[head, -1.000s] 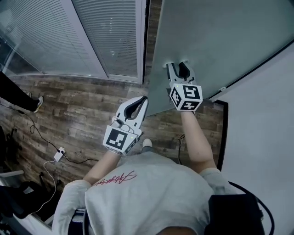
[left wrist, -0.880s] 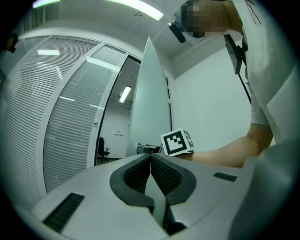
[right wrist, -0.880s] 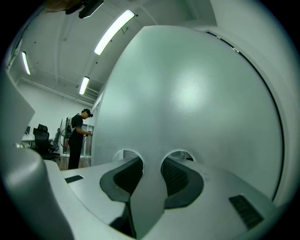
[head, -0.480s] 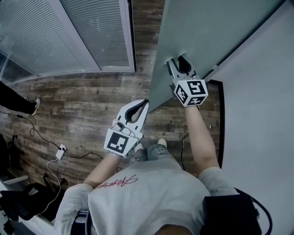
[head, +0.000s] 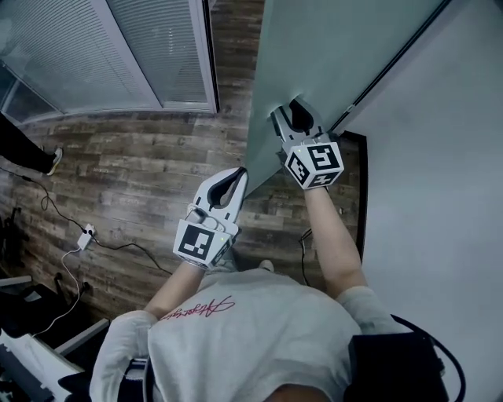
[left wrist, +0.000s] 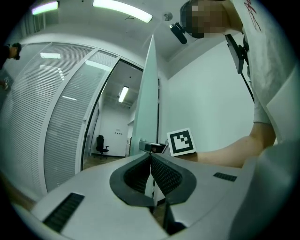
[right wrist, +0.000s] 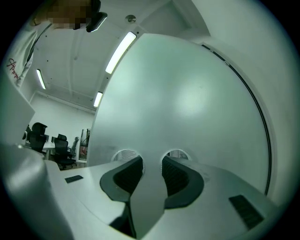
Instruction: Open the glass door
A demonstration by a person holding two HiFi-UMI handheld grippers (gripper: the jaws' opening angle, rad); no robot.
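The glass door stands partly open at 12 o'clock. The right gripper, jaws apart and empty, presses its tips on the glass. The left gripper, at 9 o'clock of it, has its jaws together and holds nothing. The next move, I think, is to push the door wider.

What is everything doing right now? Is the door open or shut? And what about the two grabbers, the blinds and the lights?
Glass door: partly open, with the room beyond showing past its edge.
Right gripper: jaws apart, nothing between them, tips against the glass.
Left gripper: jaws shut, empty.
Blinds: pulled down over the windows.
Ceiling lights: on.
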